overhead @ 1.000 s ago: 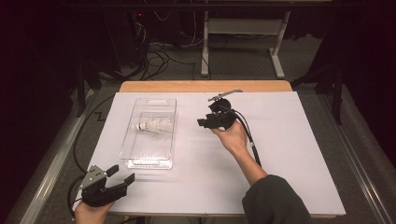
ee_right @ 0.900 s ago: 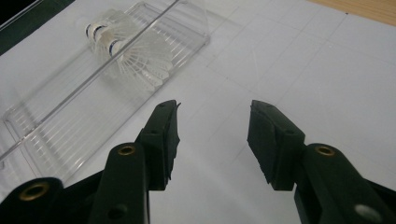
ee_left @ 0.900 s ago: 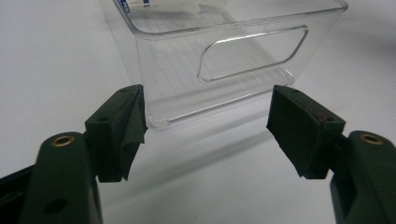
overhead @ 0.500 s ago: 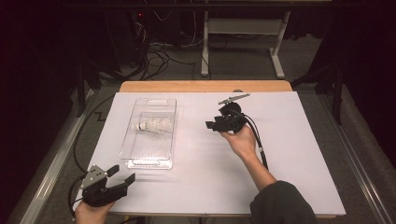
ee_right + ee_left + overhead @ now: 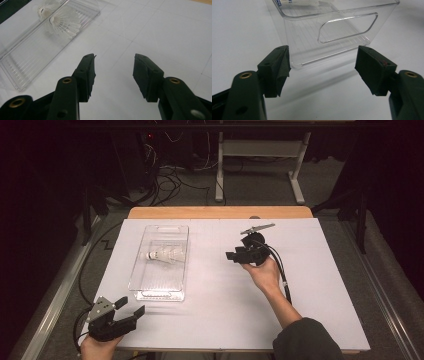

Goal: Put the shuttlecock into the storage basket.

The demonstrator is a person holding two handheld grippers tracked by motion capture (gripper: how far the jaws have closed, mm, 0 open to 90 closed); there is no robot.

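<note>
A clear plastic bin point(image 5: 142, 270) lies on the white table cover at left of centre, and a white shuttlecock point(image 5: 164, 254) rests inside it on its side. My left gripper point(image 5: 131, 306) sits at the near left corner, open and empty, pointing at the bin's near end wall point(image 5: 342, 32). A hand holds my right gripper point(image 5: 230, 256) above the middle of the table, to the right of the bin, jaws pointing left. Its jaws stand open with nothing between them point(image 5: 113, 72). The right gripper view has the shuttlecock point(image 5: 63, 25) in the bin point(image 5: 30, 57) at upper left.
A white sheet point(image 5: 325, 285) covers the wooden table point(image 5: 220, 212). A black cable point(image 5: 280, 270) trails from the right gripper along the forearm. Behind the table are floor cables point(image 5: 165, 175) and a white metal frame point(image 5: 260, 150) in the dark.
The right gripper has drifted to the right, farther from the bin. The left gripper has stayed where it was.
</note>
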